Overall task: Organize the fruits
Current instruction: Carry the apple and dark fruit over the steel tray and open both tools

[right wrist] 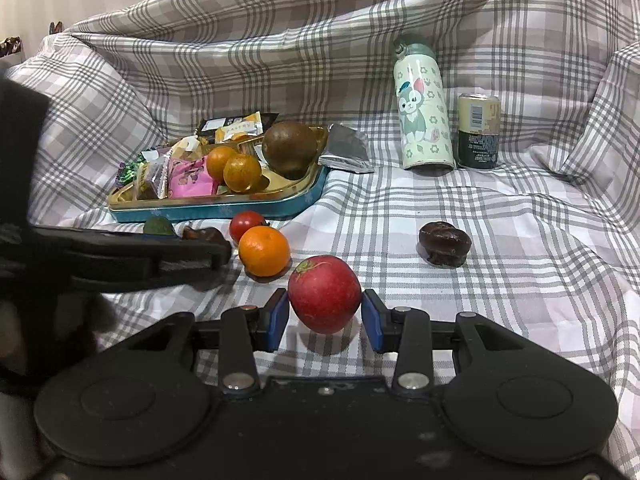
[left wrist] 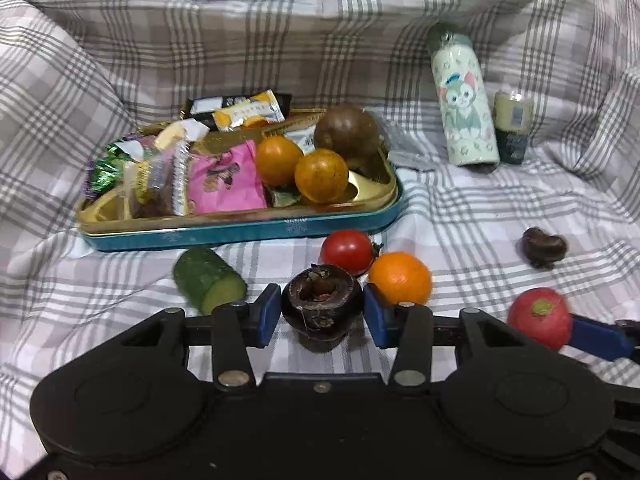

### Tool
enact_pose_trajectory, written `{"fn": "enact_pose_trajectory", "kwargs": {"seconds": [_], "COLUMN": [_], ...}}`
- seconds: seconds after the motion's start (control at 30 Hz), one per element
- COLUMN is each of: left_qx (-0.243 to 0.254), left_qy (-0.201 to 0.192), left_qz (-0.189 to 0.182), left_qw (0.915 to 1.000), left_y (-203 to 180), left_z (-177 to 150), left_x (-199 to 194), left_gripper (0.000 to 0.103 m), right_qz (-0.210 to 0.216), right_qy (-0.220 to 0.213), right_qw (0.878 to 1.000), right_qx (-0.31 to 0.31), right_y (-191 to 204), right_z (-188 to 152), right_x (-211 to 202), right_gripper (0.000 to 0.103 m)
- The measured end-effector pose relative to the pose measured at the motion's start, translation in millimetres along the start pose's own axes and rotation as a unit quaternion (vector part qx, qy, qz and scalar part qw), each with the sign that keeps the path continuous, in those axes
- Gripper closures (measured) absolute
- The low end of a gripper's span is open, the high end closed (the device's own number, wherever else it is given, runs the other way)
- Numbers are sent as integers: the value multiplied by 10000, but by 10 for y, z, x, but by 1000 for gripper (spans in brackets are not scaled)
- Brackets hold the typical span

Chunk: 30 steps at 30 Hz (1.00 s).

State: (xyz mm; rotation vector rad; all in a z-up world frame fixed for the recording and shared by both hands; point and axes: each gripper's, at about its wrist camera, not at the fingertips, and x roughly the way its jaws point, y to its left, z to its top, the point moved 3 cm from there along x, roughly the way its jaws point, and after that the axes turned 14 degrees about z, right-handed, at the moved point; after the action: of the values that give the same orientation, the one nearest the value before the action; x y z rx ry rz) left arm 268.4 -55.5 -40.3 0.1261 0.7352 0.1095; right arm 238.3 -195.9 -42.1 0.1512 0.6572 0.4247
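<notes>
The left gripper (left wrist: 322,314) stands with its blue pads spread on either side of a dark purple-brown fruit (left wrist: 321,304) resting on the checked cloth (left wrist: 460,216); narrow gaps show at both pads, so the fruit is bracketed, not clamped. The right gripper (right wrist: 325,316) likewise stands open around a red apple (right wrist: 324,293), which sits on the cloth between the pads without touching either. Just beyond the dark fruit lie a mandarin (left wrist: 400,278) and, touching it on the far left, a small tomato (left wrist: 347,251); a cut cucumber piece (left wrist: 208,280) lies to the near left. A second dark fruit (right wrist: 444,243) sits well apart to the right. Farther back, a teal tin tray (left wrist: 240,234) with a gold interior holds two oranges (left wrist: 320,176), a large brown round fruit (left wrist: 346,130) and wrapped snacks (left wrist: 224,180). The right wrist view alone shows a silver foil packet (right wrist: 346,148) at the tray's right end and the printed label of a can (right wrist: 478,130) standing just right of an upright cat-printed bottle (right wrist: 426,112). The left wrist view alone shows the cucumber's cut face; in the right view the left gripper's arm hides most of it.
</notes>
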Motion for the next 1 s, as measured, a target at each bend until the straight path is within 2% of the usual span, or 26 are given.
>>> {"fn": "enact_pose_trajectory", "kwargs": {"seconds": [0.27, 0.5, 0.73, 1.0], "left_qx": [-8, 55, -42, -228], "left_qy": [-128, -39, 35, 299], "left_qz": [-64, -186, -100, -3], "left_qw": [9999, 9998, 9999, 9993], "left_y": [164, 300, 396, 463], "left_z": [-31, -275, -613, -1057], "left_x": [-744, -1264, -1641, -1909], "left_gripper": [50, 50, 50, 50], "right_qz": [155, 299, 325, 189], "right_qy": [-5, 10, 77, 390], "right_qw": [9998, 9987, 9989, 9988], "right_qx": [155, 418, 334, 224], "right_y": [55, 191, 449, 710], "right_z": [-24, -175, -464, -947], "right_x": [-169, -672, -1217, -1585], "right_gripper": [62, 62, 62, 62]}}
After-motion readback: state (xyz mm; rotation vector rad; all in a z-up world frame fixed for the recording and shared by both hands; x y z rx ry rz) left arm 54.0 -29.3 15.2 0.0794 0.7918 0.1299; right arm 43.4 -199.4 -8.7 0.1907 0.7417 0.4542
